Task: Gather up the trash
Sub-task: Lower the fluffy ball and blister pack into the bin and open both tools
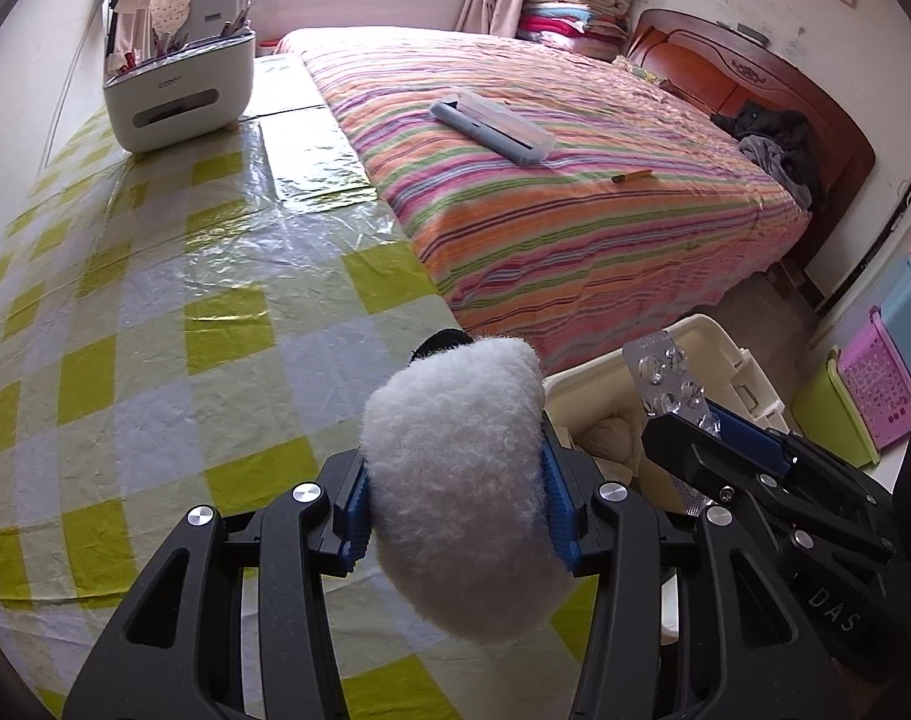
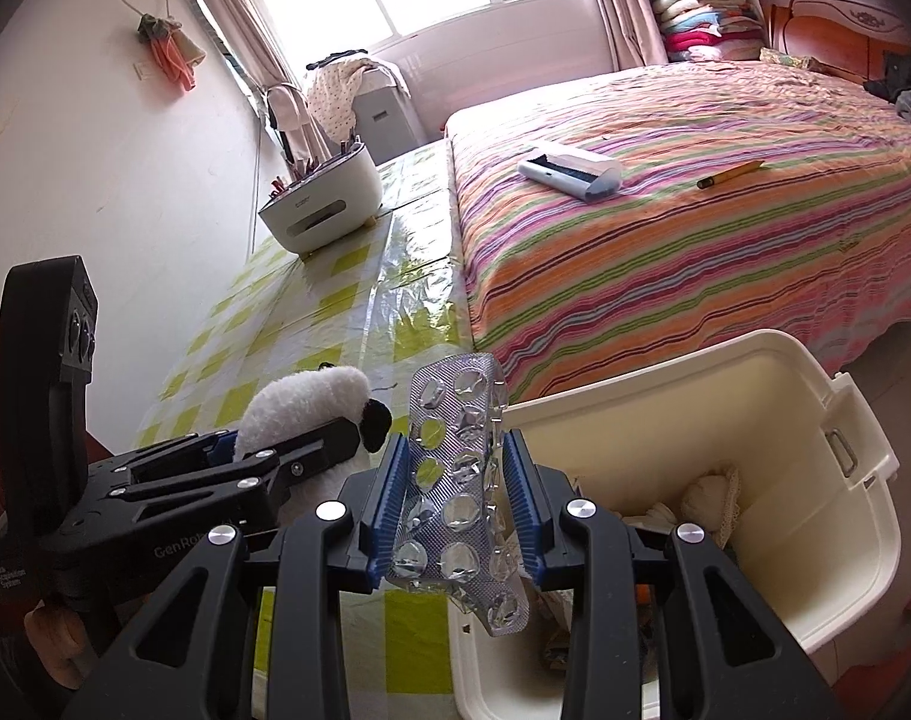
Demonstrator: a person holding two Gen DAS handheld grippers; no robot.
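My left gripper [image 1: 455,498] is shut on a white fluffy plush toy [image 1: 461,480] with a black tip, held above the edge of the checked table. The same plush toy [image 2: 302,402] shows at the left of the right wrist view, inside the left gripper [image 2: 287,450]. My right gripper [image 2: 458,510] is shut on an empty silver blister pack [image 2: 458,492], which stands upright between the blue pads over the near rim of a cream plastic bin [image 2: 815,540]. The blister pack [image 1: 671,381] and right gripper [image 1: 710,426] also appear beside the bin [image 1: 719,342] in the left wrist view. Crumpled whitish items lie in the bin.
The table wears a yellow-green checked plastic cover [image 1: 155,330] and carries a white organizer box [image 1: 173,96] at its far end. A striped bed [image 1: 575,180] alongside holds a grey flat device [image 1: 491,126] and a pen [image 1: 632,176]. Coloured storage crates [image 1: 875,384] stand at right.
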